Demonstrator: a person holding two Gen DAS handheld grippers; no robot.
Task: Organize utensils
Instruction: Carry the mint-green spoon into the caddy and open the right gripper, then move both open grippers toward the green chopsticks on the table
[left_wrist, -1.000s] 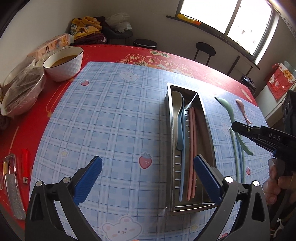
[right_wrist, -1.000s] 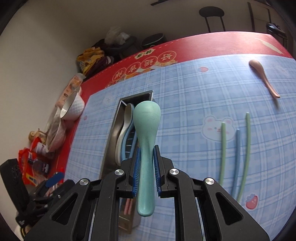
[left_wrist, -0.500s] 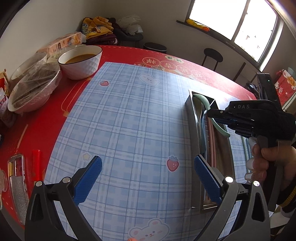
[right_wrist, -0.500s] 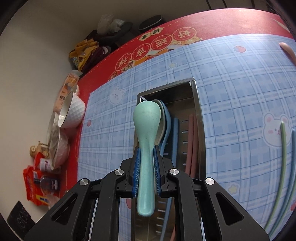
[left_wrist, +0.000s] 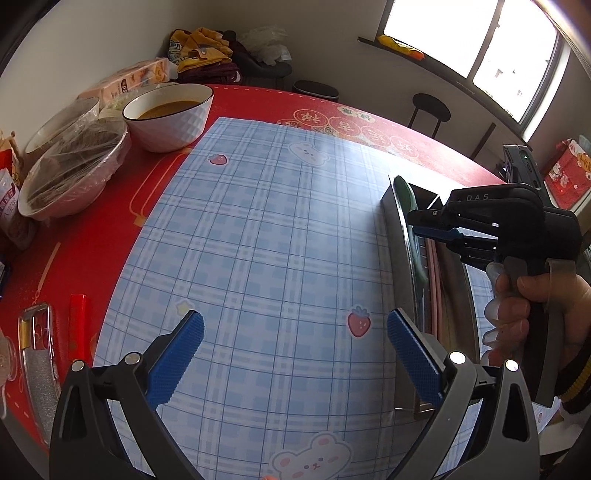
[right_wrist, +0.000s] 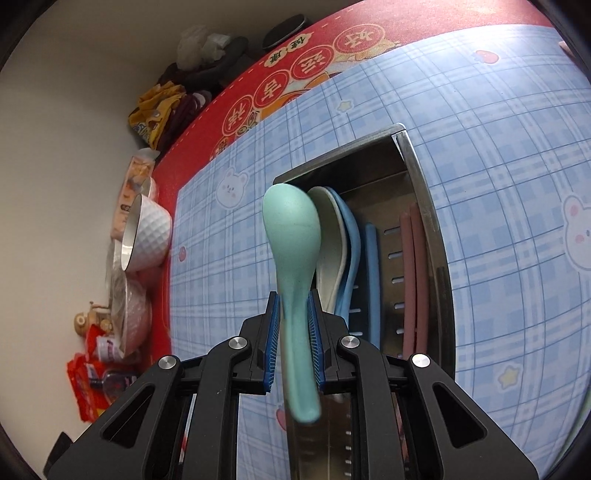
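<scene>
Seen from the left wrist, the left gripper (left_wrist: 291, 354) hangs with its blue pads spread wide and nothing between them, above the blue checked mat (left_wrist: 266, 229) that covers part of the red bench (left_wrist: 92, 236). At the right edge of that mat stands the steel utensil tray (left_wrist: 406, 258), and over it the right gripper (left_wrist: 434, 225) is held in a hand (left_wrist: 532, 299), the bowl of the green spoon (left_wrist: 406, 190) showing just past its tips at the tray's far end. A white bowl of brown soup (left_wrist: 168, 116) and a film-covered bowl (left_wrist: 74, 173) sit at the far left of the bench, well apart from the tray. From the right wrist, the right gripper (right_wrist: 293, 332) is clamped narrowly on the handle of the green spoon (right_wrist: 293, 236), whose bowl sits over the tray's (right_wrist: 424, 206) left side, beside a white spoon (right_wrist: 330, 236) and a blue spoon (right_wrist: 351, 251) lying inside. A blue chopstick (right_wrist: 372, 280) and pink chopsticks (right_wrist: 415, 280) lie lengthwise further right in the tray.
</scene>
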